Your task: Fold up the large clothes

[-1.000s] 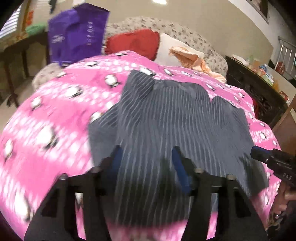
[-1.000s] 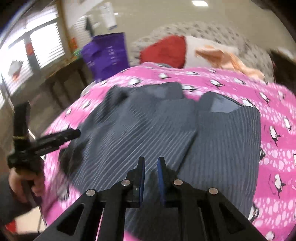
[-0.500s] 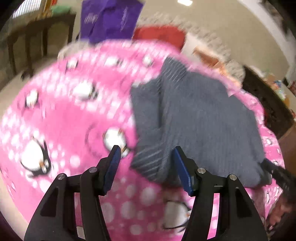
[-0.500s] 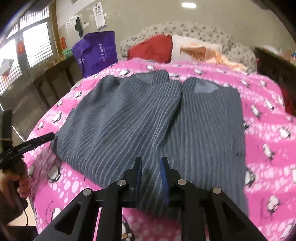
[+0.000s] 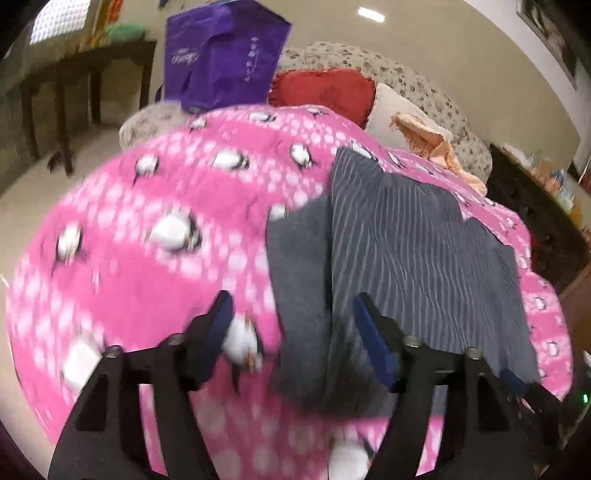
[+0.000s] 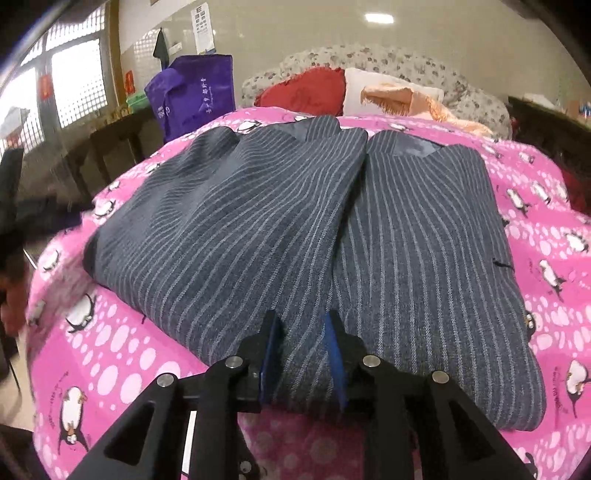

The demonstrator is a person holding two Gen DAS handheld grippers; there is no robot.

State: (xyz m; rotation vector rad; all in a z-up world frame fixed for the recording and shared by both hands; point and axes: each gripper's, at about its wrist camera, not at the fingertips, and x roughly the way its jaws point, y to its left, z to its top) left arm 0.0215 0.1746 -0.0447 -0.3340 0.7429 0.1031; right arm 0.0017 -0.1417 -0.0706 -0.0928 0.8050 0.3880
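Left tongs (image 5: 291, 314): spread wide, gripping nothing, over the near left edge of the garment.
Right tongs (image 6: 301, 332): slightly parted, astride the garment's near hem at its centre seam; grip unclear.
Pinstriped grey garment (image 6: 295, 221): flat on the bed, two halves side by side.
Pink penguin blanket (image 6: 122, 332): covers the bed.
Purple bag (image 5: 221, 55): beyond the bed.

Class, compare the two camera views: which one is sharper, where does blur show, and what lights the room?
Left wrist view: motion blur smears the pink blanket and the near edge of the striped garment. Right wrist view: sharper, with clear stripes on the garment; only the far left edge is smeared. A ceiling light shows in both views, and a bright window adds daylight.
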